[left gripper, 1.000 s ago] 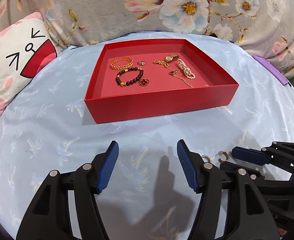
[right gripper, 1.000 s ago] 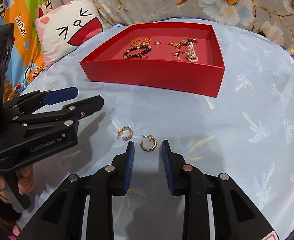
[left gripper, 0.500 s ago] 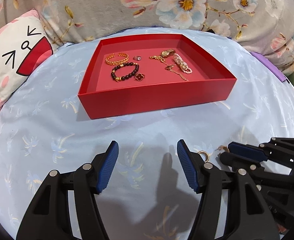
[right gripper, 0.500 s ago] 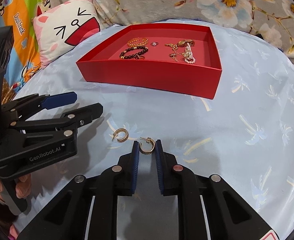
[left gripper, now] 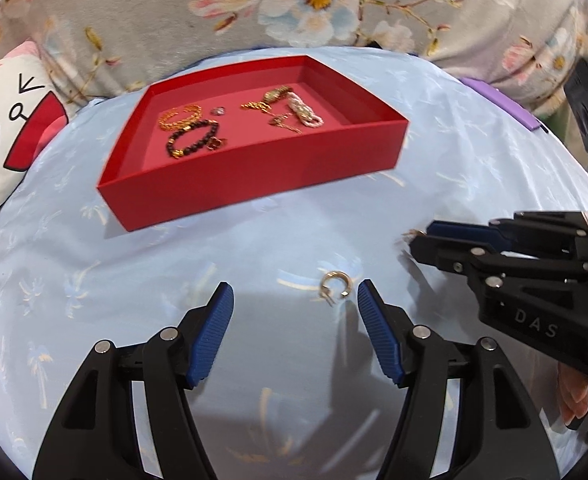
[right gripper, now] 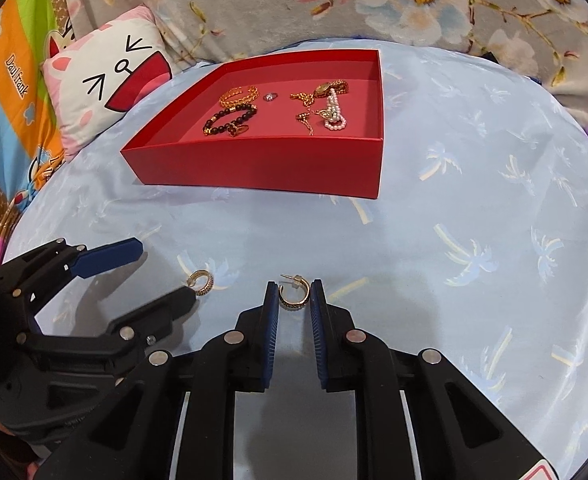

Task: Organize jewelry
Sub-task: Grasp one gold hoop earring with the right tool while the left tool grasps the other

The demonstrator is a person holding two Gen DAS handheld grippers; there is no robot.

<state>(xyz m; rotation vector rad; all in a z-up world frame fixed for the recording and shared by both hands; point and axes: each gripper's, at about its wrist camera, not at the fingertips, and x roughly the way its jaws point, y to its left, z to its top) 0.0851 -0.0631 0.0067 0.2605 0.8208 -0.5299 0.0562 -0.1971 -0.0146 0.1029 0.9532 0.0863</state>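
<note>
1. Right hand-held gripper (right gripper: 294,294): jaws have just been closing around the plain gold hoop earring (right gripper: 293,292). A second ago it lay on the cloth ahead of wide-open jaws; now it sits between the pads at the fingertips.
2. The pads look to touch both sides of the hoop, so I read it as gripped. The earring post sticks out at the top left, clear of the left pad.
3. Left hand-held gripper (left gripper: 292,312): jaws have just been opening a little further and stand wide, holding nothing. It has shifted across so the second earring, the studded hoop (left gripper: 335,282), now lies on the cloth between and just ahead of its fingertips, nearer the right pad; earlier that hoop sat off beside the right finger.
4. Meaning for the task: both loose earrings are lined up for pickup, one grabbed, one framed but not yet touched.
5. Red tray (right gripper: 262,168) sits farther back on the blue cloth-covered table (right gripper: 473,240), well apart from both earrings. It already holds the gold bracelet (right gripper: 238,95), the dark bead bracelet (right gripper: 230,118), a small ring (right gripper: 270,97), chains and a pearl piece (right gripper: 335,114).
6. Likely remaining: close left on the studded hoop, carry both to the tray.
</note>
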